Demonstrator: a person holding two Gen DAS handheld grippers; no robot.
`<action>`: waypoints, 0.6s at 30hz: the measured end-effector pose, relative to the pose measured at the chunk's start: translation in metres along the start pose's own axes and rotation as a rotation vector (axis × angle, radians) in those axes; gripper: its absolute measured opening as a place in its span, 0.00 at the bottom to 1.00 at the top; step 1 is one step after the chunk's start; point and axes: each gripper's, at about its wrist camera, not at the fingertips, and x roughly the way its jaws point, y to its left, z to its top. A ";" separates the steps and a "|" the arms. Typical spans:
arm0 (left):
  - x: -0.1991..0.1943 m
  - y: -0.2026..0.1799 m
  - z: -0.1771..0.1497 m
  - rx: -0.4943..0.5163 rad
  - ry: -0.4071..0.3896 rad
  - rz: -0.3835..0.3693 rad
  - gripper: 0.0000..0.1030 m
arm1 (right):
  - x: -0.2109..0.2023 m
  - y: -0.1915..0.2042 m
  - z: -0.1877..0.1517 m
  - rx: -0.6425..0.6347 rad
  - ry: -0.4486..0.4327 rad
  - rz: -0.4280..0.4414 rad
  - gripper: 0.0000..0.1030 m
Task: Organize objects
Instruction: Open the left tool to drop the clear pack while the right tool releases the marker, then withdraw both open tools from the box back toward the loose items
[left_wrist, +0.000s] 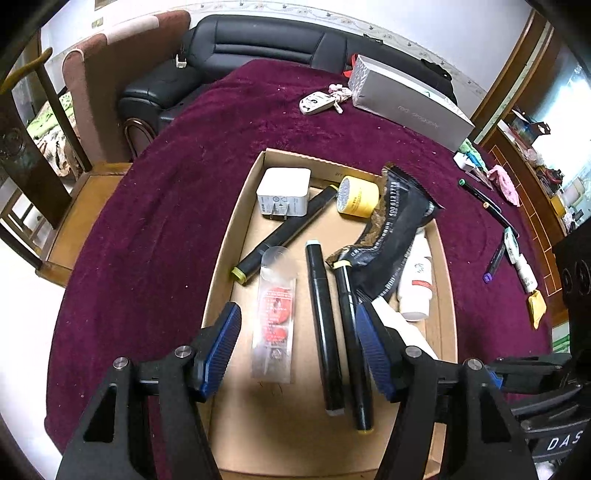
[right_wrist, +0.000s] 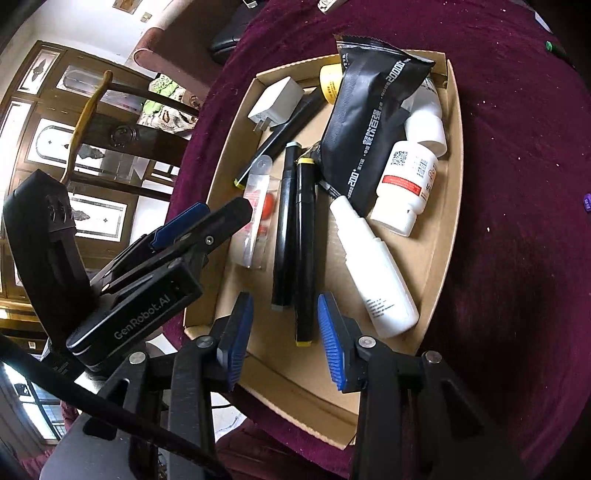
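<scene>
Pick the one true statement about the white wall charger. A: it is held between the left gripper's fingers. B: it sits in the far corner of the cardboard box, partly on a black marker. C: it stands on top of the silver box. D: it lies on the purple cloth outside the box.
B: the white wall charger sits in the far corner of the cardboard box, overlapping the end of a black marker.

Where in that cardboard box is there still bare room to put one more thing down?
The cardboard box has bare floor in its middle, between the white charger, the yellow tape roll and the black pouch. More shows at the near end, below the two upright black markers. The right side is crowded: the pouch, white pill bottle and white squeeze bottle overlap.
</scene>
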 end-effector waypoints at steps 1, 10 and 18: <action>-0.002 -0.001 0.000 0.001 -0.002 0.001 0.57 | 0.000 0.002 -0.001 0.000 -0.003 0.004 0.34; -0.028 -0.049 -0.003 0.059 -0.041 -0.001 0.57 | -0.036 -0.019 -0.011 0.033 -0.082 0.041 0.41; -0.023 -0.150 -0.010 0.191 -0.028 -0.113 0.57 | -0.102 -0.103 -0.039 0.188 -0.197 0.036 0.42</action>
